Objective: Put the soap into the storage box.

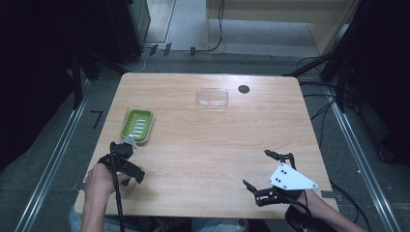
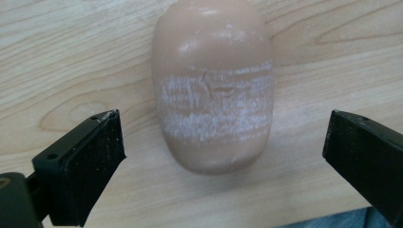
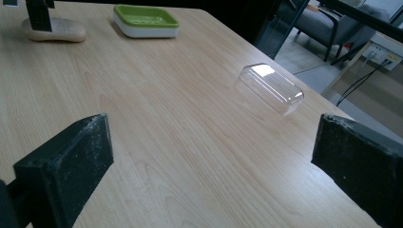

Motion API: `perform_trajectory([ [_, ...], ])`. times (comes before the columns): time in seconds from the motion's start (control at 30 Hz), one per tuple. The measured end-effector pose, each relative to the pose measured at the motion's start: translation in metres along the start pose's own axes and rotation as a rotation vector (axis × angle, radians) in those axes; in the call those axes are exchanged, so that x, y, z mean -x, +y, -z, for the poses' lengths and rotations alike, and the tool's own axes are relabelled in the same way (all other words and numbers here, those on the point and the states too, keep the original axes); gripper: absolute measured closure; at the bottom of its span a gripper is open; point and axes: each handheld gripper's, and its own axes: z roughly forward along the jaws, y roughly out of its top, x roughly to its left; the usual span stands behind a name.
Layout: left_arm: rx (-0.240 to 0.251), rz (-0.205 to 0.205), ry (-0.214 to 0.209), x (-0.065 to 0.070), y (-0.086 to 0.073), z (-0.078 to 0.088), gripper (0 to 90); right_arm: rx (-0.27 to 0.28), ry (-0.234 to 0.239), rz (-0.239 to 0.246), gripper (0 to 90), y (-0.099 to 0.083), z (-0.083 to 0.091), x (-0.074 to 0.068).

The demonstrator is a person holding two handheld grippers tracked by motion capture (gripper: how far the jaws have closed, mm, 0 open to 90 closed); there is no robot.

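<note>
A tan oval soap bar (image 2: 214, 90) with white scuff marks lies flat on the wooden table (image 1: 203, 145). My left gripper (image 2: 223, 142) hovers over it, open, one jaw on each side and neither touching it. In the high view that left gripper (image 1: 121, 166) is near the table's front left corner, held by a hand. My right gripper (image 1: 255, 168) stands open and empty at the front right. From the right gripper (image 3: 214, 156) view the soap bar (image 3: 54, 29) is far off, with a left gripper finger (image 3: 38, 14) over it.
A green soap dish (image 1: 138, 124) on a white base sits just beyond the left gripper. A clear plastic lid (image 1: 212, 97) lies near the table's far edge, next to a round black spot (image 1: 243, 89). Cables and metal rails run along the floor around the table.
</note>
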Motion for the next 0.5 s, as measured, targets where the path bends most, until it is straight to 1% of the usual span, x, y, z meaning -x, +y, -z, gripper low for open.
perform_trajectory([
  [0.1,-0.006,0.003,-0.001,-0.001,0.002,-0.002,0.2,-0.001,0.000,0.001,0.0,0.000,0.000,0.000],
  [0.27,-0.008,0.020,-0.007,-0.002,0.004,-0.007,0.0,-0.002,0.002,0.000,0.0,0.000,0.000,0.000],
  [0.3,-0.003,0.026,-0.007,-0.001,0.004,-0.008,0.0,-0.002,0.002,0.000,0.0,0.000,0.000,0.000],
  [0.4,0.005,0.026,-0.006,-0.002,0.006,-0.010,0.3,-0.004,0.003,-0.001,0.0,0.000,0.000,0.000],
  [0.47,0.011,0.038,-0.001,-0.002,0.006,-0.011,6.2,-0.002,0.002,0.002,0.0,0.000,0.000,0.000],
  [0.5,0.013,0.039,-0.007,-0.002,0.006,-0.012,6.8,-0.003,0.003,0.000,0.0,0.000,0.000,0.000],
])
